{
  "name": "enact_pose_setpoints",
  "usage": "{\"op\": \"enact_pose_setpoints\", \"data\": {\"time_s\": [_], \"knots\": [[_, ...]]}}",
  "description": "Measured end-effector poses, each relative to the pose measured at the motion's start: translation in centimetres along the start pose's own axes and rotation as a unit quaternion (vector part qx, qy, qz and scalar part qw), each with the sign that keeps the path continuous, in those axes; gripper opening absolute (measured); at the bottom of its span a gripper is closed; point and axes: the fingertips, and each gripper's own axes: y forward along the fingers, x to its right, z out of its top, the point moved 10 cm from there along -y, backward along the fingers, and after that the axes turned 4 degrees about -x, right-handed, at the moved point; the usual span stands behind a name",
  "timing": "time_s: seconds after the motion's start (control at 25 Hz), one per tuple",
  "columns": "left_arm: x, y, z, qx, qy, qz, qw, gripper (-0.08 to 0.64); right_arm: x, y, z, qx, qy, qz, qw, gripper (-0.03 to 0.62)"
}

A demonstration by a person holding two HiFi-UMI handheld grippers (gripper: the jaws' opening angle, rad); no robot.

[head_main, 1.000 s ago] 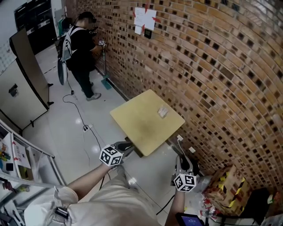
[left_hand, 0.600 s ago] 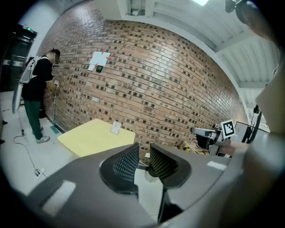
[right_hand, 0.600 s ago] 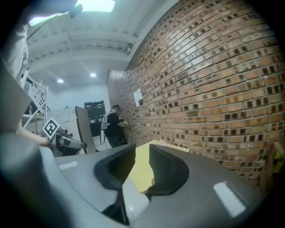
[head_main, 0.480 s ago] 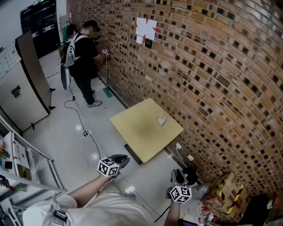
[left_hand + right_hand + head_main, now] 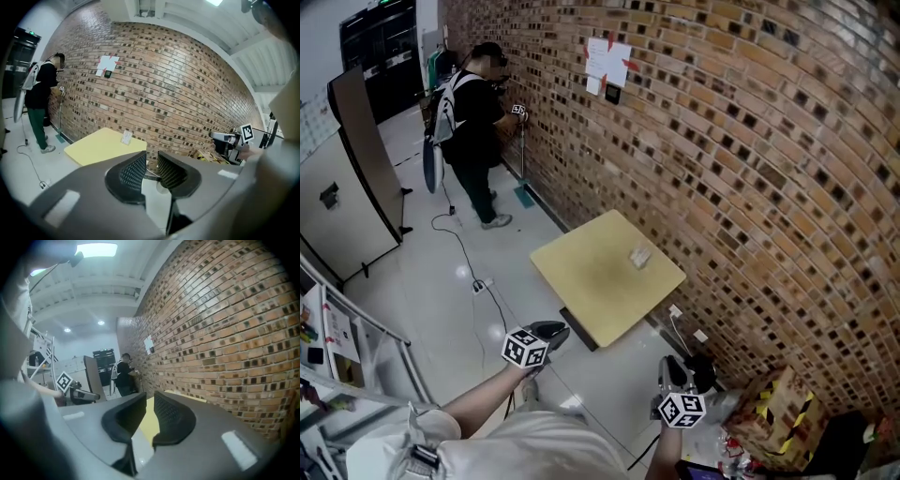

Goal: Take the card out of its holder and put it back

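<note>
Left gripper (image 5: 551, 331) & right gripper (image 5: 674, 368), lower frame, fingers slightly parted, empty (right's just narrowed), well short of counter (image 5: 586, 281); close in, steady card holder (image 5: 640, 256) w/ one, pinch card w/ other.

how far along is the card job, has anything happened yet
Nothing looks done yet: the card holder stands on the yellow table, far from both tools. In hand: nothing. The left tool is open and empty. The right tool has just been closing its jaws, with nothing between them and a gap remaining. Left: reach the table, then the whole take-out and return.
</note>
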Motion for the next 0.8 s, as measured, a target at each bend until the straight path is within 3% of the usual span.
{"op": "enact_pose_setpoints", "data": {"time_s": [0.8], "knots": [[4.5,3.3,-1.5,-0.023,0.021,-0.049,0.9983,0.095,1.4,-5.6,-2.4,0.006,0.014,-0.071,0.997,0.002]]}}
